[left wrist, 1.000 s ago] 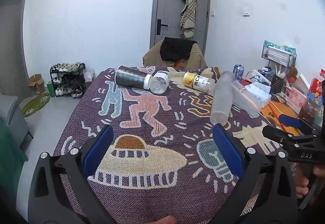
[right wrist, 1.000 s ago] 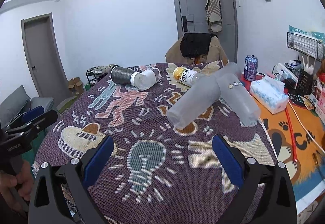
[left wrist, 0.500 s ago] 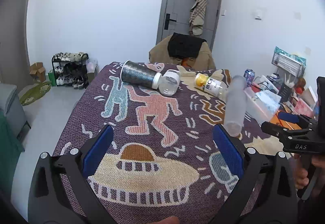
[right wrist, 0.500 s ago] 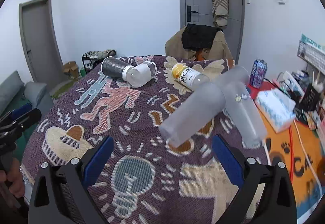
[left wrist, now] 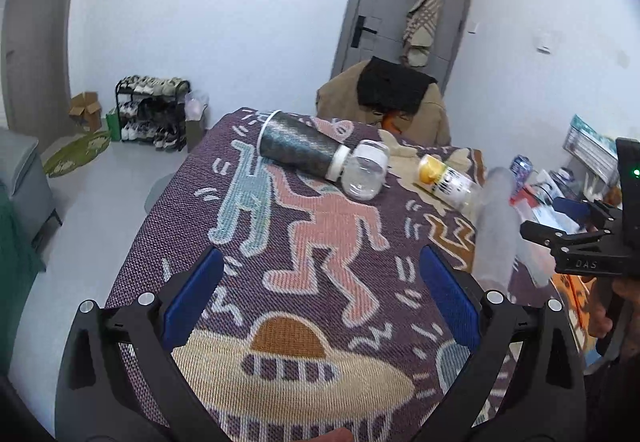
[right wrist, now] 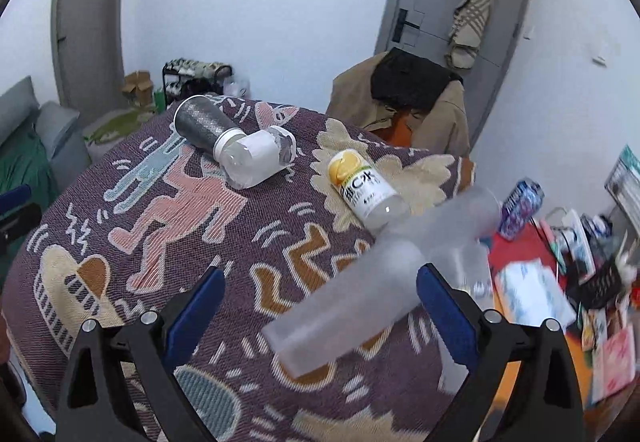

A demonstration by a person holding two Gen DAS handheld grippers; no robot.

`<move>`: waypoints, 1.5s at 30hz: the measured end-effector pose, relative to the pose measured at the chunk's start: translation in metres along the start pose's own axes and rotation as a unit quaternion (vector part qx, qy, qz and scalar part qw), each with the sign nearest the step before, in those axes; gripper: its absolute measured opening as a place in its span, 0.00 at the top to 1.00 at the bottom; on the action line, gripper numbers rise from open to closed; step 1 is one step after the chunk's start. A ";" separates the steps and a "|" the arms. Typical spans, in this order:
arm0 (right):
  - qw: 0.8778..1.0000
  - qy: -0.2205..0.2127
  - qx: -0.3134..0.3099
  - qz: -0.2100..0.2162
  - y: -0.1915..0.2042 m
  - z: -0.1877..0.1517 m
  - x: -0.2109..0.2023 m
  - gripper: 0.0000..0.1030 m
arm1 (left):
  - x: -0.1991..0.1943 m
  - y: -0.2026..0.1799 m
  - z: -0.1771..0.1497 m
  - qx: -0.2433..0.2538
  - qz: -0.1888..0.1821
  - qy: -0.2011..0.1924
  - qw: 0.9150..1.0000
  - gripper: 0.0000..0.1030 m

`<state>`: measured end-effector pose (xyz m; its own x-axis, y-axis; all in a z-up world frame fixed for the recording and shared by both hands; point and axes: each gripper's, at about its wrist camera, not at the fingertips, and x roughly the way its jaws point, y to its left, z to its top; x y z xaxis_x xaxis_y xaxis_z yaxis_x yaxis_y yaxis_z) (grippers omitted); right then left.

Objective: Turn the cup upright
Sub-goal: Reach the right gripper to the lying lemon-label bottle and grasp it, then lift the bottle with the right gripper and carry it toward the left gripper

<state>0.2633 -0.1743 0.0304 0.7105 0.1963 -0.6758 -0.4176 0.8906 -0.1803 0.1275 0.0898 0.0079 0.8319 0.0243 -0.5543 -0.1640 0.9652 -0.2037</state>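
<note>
Both tongs gape wide and carry nothing: left tongs over the patterned woven cloth on the surface, right tongs nearest my target. Frosted translucent plastic cup: on its side between the right fingers, leaning across a second frosted cup, untouched. I judge the flip not begun; grasping and righting remain. Cup looks light, smooth, slightly tapered.
</note>
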 end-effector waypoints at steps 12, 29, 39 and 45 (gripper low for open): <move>0.995 0.046 -0.086 -0.019 -0.018 0.065 0.064 0.14 | 0.052 0.000 0.026 -0.030 0.016 0.012 0.999 0.06; 0.972 0.174 -0.154 -0.018 -0.044 0.093 0.212 0.12 | 0.141 -0.006 0.023 -0.091 0.045 0.066 0.993 0.06; 0.950 0.234 -0.194 -0.065 -0.029 0.084 0.252 0.41 | 0.130 -0.010 0.007 -0.100 0.039 0.072 0.992 0.06; 0.959 0.214 -0.173 -0.070 -0.027 0.097 0.232 0.41 | 0.110 -0.002 0.012 -0.102 0.040 0.052 0.993 0.06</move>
<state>0.4942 -0.1130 -0.0518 0.5068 -0.1668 -0.8458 -0.5514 0.6915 -0.4668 0.2255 0.0937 -0.0431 0.7545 0.0619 -0.6534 -0.3403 0.8882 -0.3088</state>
